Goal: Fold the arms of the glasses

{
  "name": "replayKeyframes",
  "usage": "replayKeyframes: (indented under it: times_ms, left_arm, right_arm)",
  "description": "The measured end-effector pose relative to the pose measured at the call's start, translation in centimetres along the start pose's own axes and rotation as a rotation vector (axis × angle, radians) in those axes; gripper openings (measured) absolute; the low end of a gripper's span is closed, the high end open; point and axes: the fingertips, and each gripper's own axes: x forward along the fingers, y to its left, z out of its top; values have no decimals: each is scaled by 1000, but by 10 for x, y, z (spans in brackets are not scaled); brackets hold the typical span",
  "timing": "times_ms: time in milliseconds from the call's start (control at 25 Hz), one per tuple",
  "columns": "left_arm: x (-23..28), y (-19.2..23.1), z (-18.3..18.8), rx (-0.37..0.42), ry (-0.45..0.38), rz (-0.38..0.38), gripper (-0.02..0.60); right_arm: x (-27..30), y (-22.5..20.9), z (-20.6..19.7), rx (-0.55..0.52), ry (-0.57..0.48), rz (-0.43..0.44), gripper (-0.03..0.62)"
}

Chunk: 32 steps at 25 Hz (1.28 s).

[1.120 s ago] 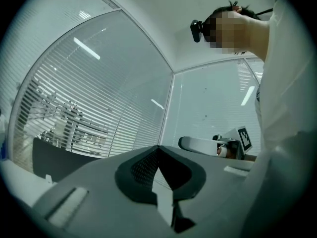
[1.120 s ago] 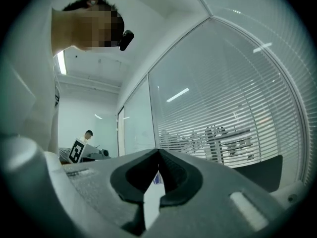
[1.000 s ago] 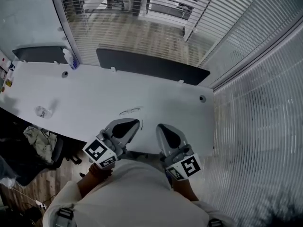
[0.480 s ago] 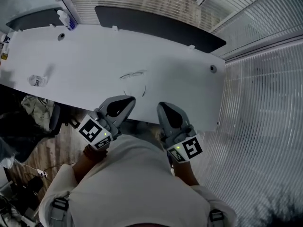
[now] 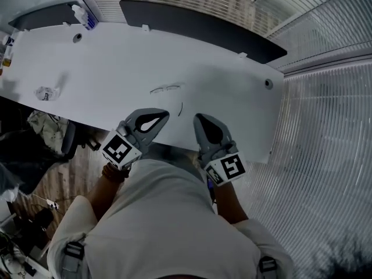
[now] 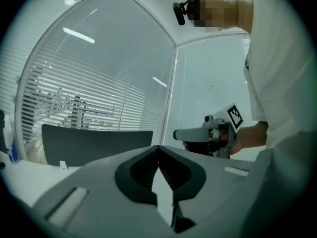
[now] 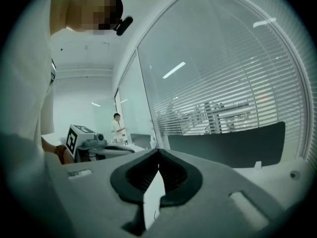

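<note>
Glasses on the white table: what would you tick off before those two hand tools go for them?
1. Can see the glasses on the table: ok.
2. Bare table between grippers and glasses: ok.
3. Empty left gripper: ok.
4. Empty right gripper: ok.
5. Jaws apart to take an arm: not ok, both shut.
6. Arms already folded: cannot tell, too small.

I see a plain white counter (image 5: 232,97) under thin dark-framed glasses (image 5: 165,88). My grey plastic left gripper (image 5: 165,114) and grey plastic right gripper (image 5: 199,117) both carry black-and-white square markers. A black flat panel (image 5: 197,25) lines the counter, and white slatted blinds (image 5: 325,156) stripe the wall.
</note>
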Motion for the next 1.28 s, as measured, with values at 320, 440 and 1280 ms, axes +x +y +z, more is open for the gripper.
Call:
replayKeyframes:
  times_ms: [320,440,1280]
  left_arm:
    - [19,53,-68,30,160,21,37]
    - [26,72,-89,73,238,32,57]
    - [52,160,-269,144,681,-16,112]
  right_arm:
    - [43,-58,-67,-29,146,-46,0]
    - [54,-74,-90,-32,200,-58,0]
    - [94,-115,-257,-31,532,-89,0]
